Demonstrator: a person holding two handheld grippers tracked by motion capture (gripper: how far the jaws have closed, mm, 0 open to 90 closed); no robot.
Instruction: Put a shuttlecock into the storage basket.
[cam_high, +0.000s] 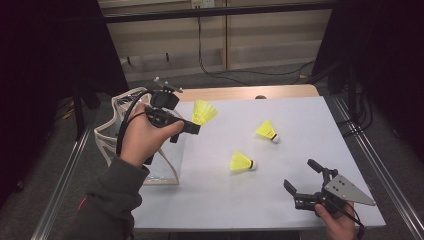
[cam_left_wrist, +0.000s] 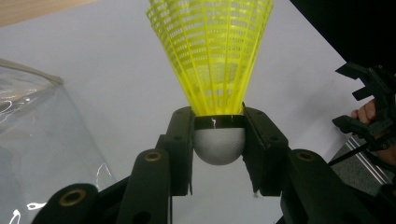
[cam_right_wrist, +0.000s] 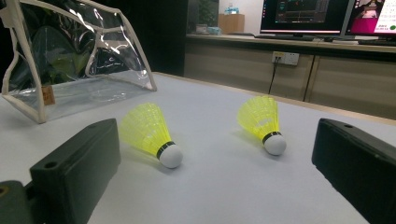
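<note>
My left gripper is raised over the table's left part, beside a clear pouch, and is shut on a yellow shuttlecock. In the left gripper view its black jaws clamp the white cork while the yellow skirt fans upward. Two more yellow shuttlecocks lie on the white table: one in the middle, one farther right. My right gripper rests low at the front right, open, with nothing between its jaws. Its own view looks across at both loose shuttlecocks.
The clear pouch with its cream trim stands open at the table's left edge. A wooden strip runs along the far edge. Metal rails flank the table. Cables trail on the floor behind.
</note>
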